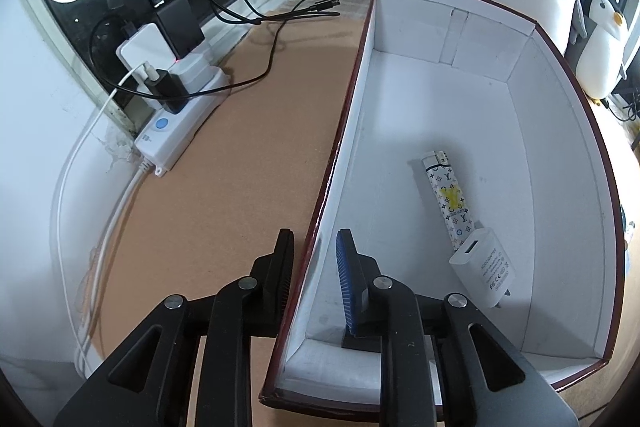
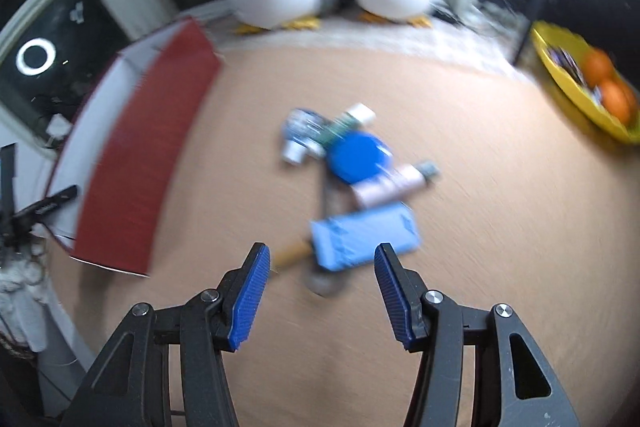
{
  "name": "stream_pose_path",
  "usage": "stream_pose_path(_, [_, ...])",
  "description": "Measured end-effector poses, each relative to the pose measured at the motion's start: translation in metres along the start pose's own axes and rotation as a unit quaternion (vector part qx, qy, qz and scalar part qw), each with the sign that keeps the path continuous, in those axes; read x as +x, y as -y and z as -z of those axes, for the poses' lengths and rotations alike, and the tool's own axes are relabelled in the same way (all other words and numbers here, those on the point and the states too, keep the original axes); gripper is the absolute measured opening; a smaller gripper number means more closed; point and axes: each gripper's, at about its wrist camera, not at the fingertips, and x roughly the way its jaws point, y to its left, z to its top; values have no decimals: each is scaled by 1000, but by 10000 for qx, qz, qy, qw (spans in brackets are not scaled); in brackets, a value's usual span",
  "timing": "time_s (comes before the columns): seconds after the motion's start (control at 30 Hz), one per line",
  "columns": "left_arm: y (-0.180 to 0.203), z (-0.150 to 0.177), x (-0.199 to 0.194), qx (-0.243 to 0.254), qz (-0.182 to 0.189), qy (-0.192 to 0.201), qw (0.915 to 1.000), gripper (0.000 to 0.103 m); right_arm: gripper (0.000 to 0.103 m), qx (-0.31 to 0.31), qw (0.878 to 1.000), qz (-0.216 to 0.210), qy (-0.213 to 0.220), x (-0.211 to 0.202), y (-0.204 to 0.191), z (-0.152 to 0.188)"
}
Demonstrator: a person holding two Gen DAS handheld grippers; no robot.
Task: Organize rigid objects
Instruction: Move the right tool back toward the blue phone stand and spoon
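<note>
Left tool (image 1: 314, 247) straddling red-walled white cardboard box (image 1: 560, 155) wall, pads apart; right tool (image 2: 318, 269) released, nearing blue rectangular pack (image 2: 362, 237). Next: clench squarely.

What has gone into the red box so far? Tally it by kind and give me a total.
Patterned lighter: 1
White USB charger: 1
Total: 2

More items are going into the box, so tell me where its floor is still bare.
Bare: the box floor from the far wall to the patterned lighter, and along the left wall. Crowded: the near right, where lighter and white USB charger touch.
</note>
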Motion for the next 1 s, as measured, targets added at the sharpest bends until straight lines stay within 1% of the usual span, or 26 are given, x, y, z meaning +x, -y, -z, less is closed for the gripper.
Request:
stream_pose_path(0.07, [0,0,1,12,-23,-16,10000,20,50,116,9999,62,-91,5,16,6])
stream_pose_path(0.13, [1,0,0,26,-52,-28,10000,20,50,226,9996,6,-183,11,25,8])
stream_pose_path(0.23, [1,0,1,28,-75,-38,10000,20,50,544,9971,-364,-400,22,36,9])
stream_pose_path(0.33, [1,1,1,12,-89,-46,9999,20,50,593,9958,-473,-517,30,37,8])
stream_pose_path(0.4, [1,1,1,-7,-96,-52,9999,20,50,569,9945,-638,-604,35,34,7])
stream_pose_path(0.5, [0,2,1,-31,-106,-55,9999,20,50,439,9951,-594,-655,41,28,4])
stream_pose_path(0.63, [-1,2,1,-52,-120,-44,9999,20,50,275,9948,-651,-732,48,20,-4])
stream_pose_path(0.7, [-1,1,1,-75,-122,-46,9999,20,50,147,9953,-624,-731,50,12,-6])
stream_pose_path(0.8, [-1,2,0,-77,-126,-48,9999,20,50,74,9960,-569,-678,54,10,-13])
stream_pose_path(0.93, [-1,2,0,-79,-125,-49,9999,20,48,53,9961,-589,-648,58,10,-24])
stream_pose_path(1.0, [-1,2,0,-79,-124,-49,9999,20,45,-31,9968,-487,-632,61,8,-30])
